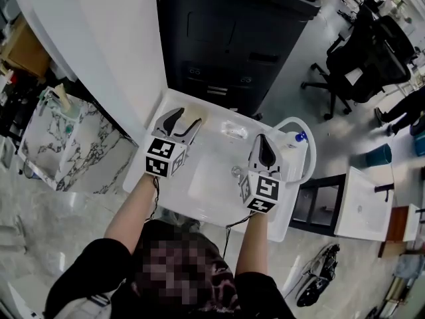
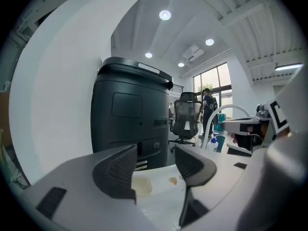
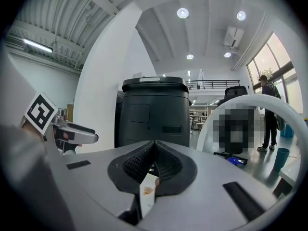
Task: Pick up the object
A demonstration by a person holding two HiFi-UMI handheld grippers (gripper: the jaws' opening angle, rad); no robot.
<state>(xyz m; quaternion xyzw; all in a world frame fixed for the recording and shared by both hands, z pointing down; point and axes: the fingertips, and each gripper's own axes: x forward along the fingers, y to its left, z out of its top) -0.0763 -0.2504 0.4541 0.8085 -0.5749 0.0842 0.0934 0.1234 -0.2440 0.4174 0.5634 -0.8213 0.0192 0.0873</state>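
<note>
Jaws of my right gripper are pressed together on a thin white paper sachet with a small orange mark, which stands edge-up between the ribbed pads. My left gripper is partly open with nothing between its jaws. It sits above the white tabletop, facing a tall black cabinet.
</note>
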